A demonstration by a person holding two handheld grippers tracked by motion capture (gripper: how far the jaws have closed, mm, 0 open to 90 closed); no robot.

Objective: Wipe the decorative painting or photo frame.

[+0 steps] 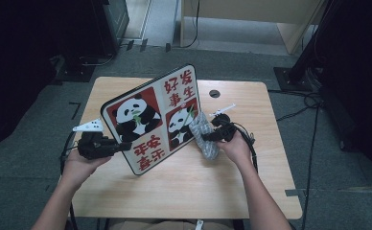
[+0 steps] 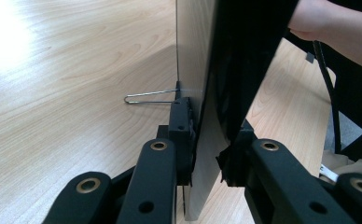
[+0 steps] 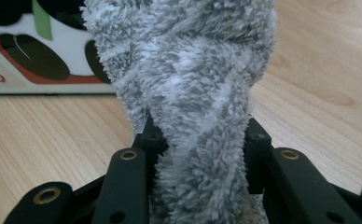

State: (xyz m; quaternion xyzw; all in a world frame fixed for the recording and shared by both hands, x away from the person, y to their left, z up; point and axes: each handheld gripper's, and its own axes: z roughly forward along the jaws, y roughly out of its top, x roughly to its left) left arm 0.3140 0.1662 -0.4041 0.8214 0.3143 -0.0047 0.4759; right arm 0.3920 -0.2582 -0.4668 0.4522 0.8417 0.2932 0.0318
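The left gripper (image 1: 122,146) is clamping its jaws on the edge of the panda board (image 1: 153,117), one jaw on each face, as the left gripper view shows from close up (image 2: 202,154). The board (image 2: 202,93) is standing on its lower edge on the wooden table (image 1: 184,177), tilted and leaning back, with its picture side facing the person. A thin wire stand (image 2: 149,96) is sticking out from its back face and seems to be touching the tabletop, though the angle makes that hard to tell.

The right gripper (image 1: 204,138) is squeezing a fluffy grey cloth (image 3: 193,107) between its jaws. In the high view the cloth (image 1: 204,136) is lying against the board's right edge, beside the smaller panda. The table (image 3: 53,135) is showing below it.
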